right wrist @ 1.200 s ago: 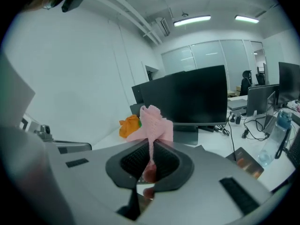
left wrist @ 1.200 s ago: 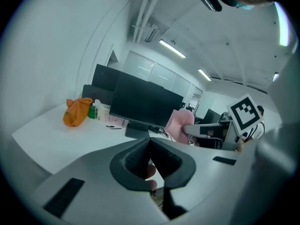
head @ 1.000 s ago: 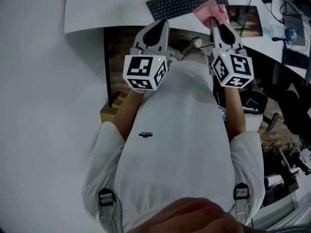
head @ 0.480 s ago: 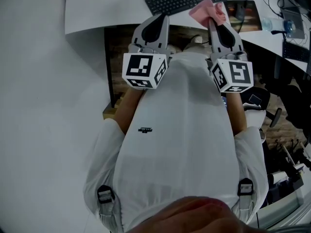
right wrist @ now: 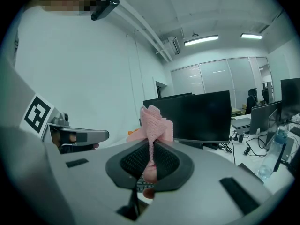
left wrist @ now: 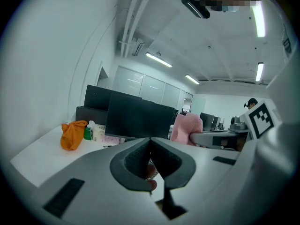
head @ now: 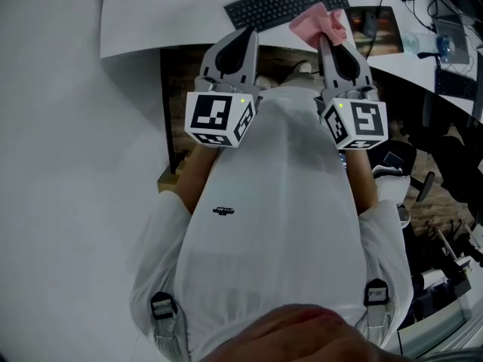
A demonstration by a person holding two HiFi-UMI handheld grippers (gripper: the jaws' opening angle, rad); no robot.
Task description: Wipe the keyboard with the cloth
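right gripper (head: pixel 326 38) has its jaws clamped on the pink cloth (head: pixel 317 23). in the right gripper view (right wrist: pixel 151 146) the cloth (right wrist: pixel 153 122) runs as a thin strip between the pads and bunches up in a wad above the tips.

left gripper (head: pixel 243 40) has its jaws pressed together at the tips with nothing between them, which the left gripper view (left wrist: pixel 151 142) shows clearly. the same view shows the cloth (left wrist: pixel 186 128) off to the right, sitting on the other gripper.

in the head view both grippers are side by side in front of the person's white shirt (head: pixel 279 225), tips pointing at the front edge of the white desk (head: pixel 151 17).

the black keyboard (head: pixel 279 2) lies on the desk just past the tips. the cloth overlaps its near right corner in the head view; can't tell if it touches the keys. left gripper tip is just short of the keyboard's left half.

a mouse pad (head: pixel 381 40) lies right of the keyboard. a dark monitor (right wrist: pixel 201 116) stands behind it. an orange bundle (left wrist: pixel 72 134) sits at the left of the desk, and a clear bottle (right wrist: pixel 274 156) is far right.
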